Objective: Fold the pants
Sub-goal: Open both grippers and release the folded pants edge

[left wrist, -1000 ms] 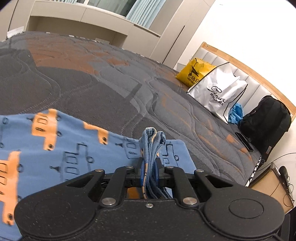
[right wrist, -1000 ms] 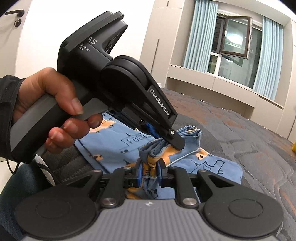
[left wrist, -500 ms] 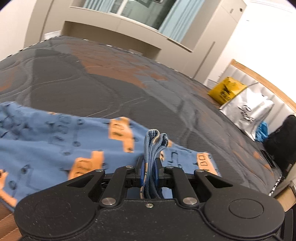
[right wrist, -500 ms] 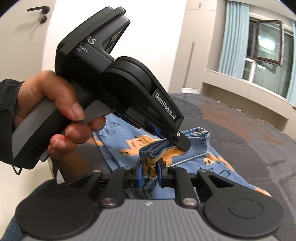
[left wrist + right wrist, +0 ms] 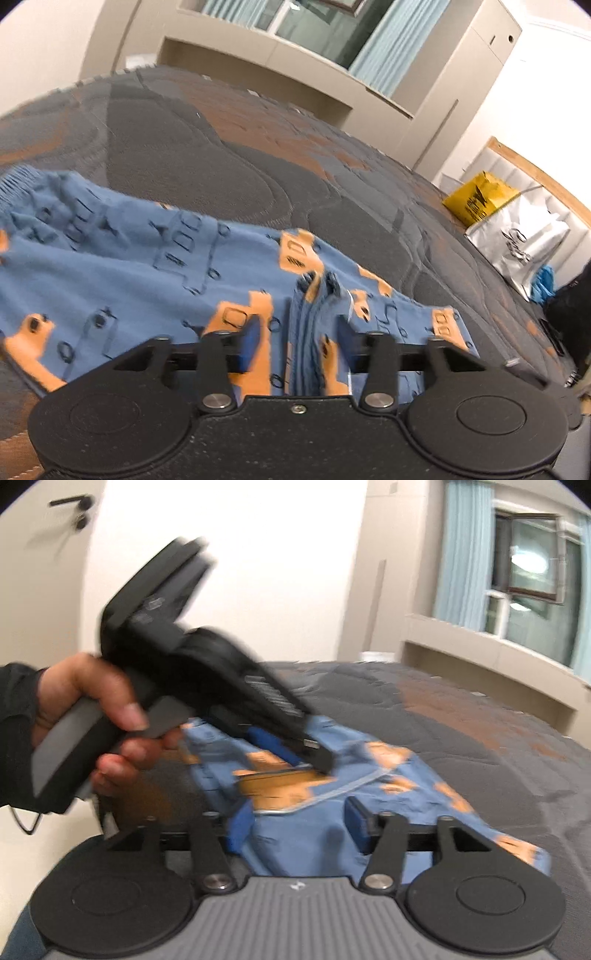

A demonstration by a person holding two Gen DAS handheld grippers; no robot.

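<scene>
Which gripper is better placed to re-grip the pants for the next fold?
Left, marginally. The left gripper is open around an upright ridge of the pants; the right gripper is open over flatter cloth.

A bedroom in a home or hotel.

A wide bed (image 5: 258, 177) under a quilted grey-and-orange cover fills the room, with a padded, wood-trimmed headboard (image 5: 532, 173) at one end. Pale blue curtains (image 5: 463, 550) frame an open window (image 5: 532, 550), a built-in wardrobe (image 5: 465, 85) stands alongside, and shopping bags (image 5: 513, 236) lean by the headboard.
</scene>
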